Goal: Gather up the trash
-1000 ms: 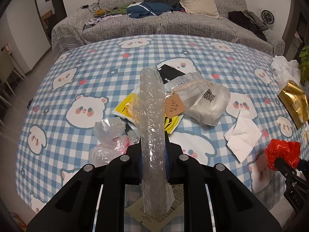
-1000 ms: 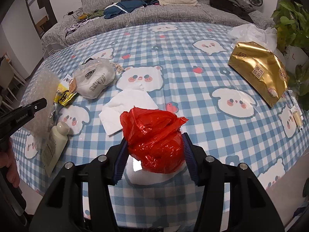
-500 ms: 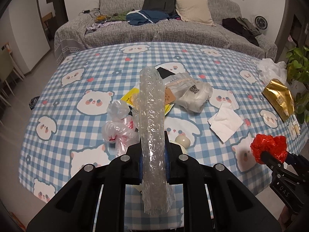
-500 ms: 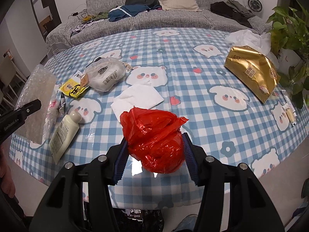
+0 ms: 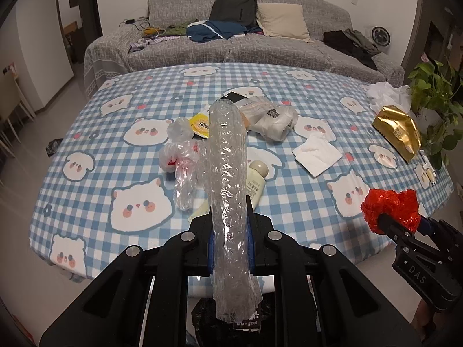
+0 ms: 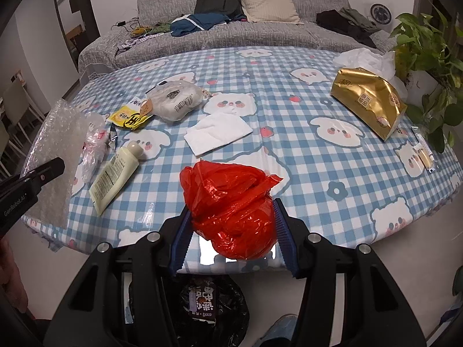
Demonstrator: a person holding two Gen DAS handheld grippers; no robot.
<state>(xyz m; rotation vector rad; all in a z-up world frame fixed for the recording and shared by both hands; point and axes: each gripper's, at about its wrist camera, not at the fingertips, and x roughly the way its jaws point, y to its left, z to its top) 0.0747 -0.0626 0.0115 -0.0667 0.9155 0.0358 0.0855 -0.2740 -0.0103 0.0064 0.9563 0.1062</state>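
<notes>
My left gripper (image 5: 230, 225) is shut on a long sheet of clear bubble wrap (image 5: 228, 173) that stands up between its pads; the same bubble wrap (image 6: 55, 141) shows at the left of the right wrist view. A crumpled red plastic bag (image 6: 231, 211) is clamped in my right gripper (image 6: 233, 231), and the red plastic bag (image 5: 390, 208) also appears at the right of the left wrist view. Both grippers hang over the table's near edge. Below them a bin lined with a black bag (image 6: 214, 306) holds a printed wrapper.
On the bear-print tablecloth (image 6: 289, 150) lie a cream tube (image 6: 115, 176), a white tissue (image 6: 218, 133), a yellow sachet (image 6: 130, 117), a whitish parcel bag (image 6: 176, 101), clear plastic bags (image 5: 182, 162) and a gold tissue pack (image 6: 367, 101). A potted plant (image 6: 428, 66) stands right; a sofa (image 6: 231, 29) behind.
Both grippers have pulled back from the table toward its near edge and risen a little, each keeping its load. The bin now shows beneath them.
</notes>
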